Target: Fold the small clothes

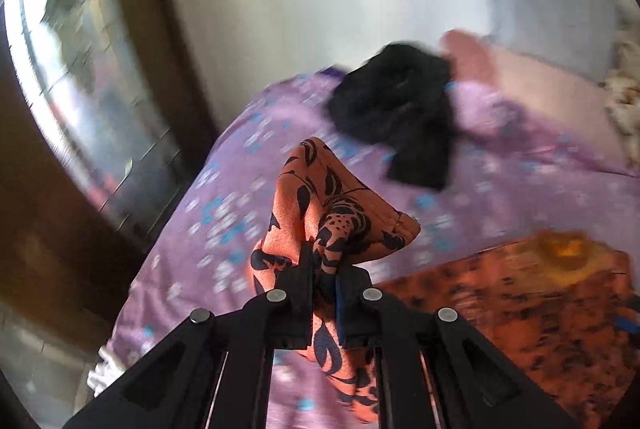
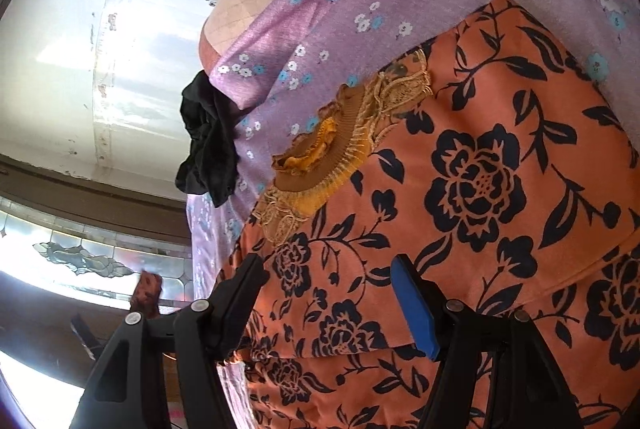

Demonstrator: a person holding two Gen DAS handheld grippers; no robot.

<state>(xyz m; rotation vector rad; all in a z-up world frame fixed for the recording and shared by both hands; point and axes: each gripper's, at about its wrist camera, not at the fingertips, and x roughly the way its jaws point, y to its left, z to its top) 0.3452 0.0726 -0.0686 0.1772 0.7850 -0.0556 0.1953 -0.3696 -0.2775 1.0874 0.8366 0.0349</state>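
left wrist view: left gripper (image 1: 324, 269) clamped tight on a lifted corner of the orange floral garment (image 1: 320, 197), above the purple bedsheet (image 1: 224, 165). best carried across level, laid edge to edge (motion blur). right gripper (image 2: 332, 293) spread wide over the flat part, holding nothing.

No lettering, labels or numbers can be read (only floral prints).

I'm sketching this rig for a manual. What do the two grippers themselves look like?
Both look alike. The left gripper and the right gripper have matte black angular linkage arms joined by round silver pivot pins, with cut-out slots in the outer arms. The fingers carry blue pads on their inner faces. No cables, markings or sleeves show.
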